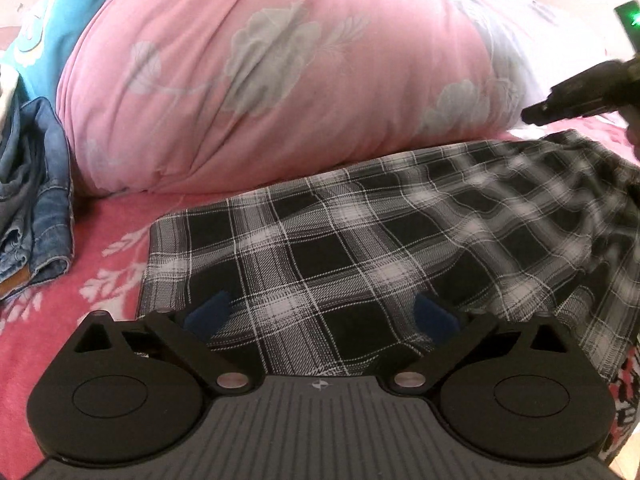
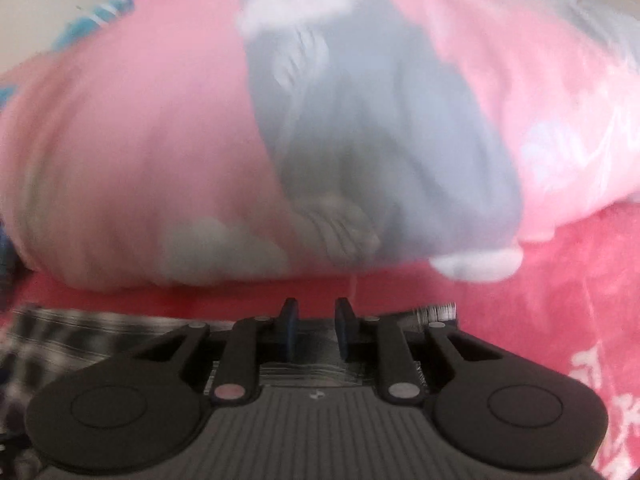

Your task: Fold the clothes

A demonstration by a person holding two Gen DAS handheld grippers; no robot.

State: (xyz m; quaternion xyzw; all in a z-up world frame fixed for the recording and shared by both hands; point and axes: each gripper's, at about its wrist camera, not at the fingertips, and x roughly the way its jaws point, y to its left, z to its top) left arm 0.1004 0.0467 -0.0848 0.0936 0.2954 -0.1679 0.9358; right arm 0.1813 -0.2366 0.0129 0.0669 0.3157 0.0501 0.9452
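**Plaid garment half folded on the bed**

Plaid garment (image 1: 360, 240) lay flat on the bed (image 1: 48, 344), before the pink pillow (image 1: 260, 80). Left gripper (image 1: 320, 316) hovered over it, jaws wide and empty. Right gripper (image 2: 316, 330) had narrow jaws; whether they pinched cloth was unclear. A weak pinch could drop the edge and spoil the fold.

Left gripper (image 1: 320, 312), jaws wide, over plaid garment (image 1: 360, 232) beside pink pillow (image 1: 260, 80).
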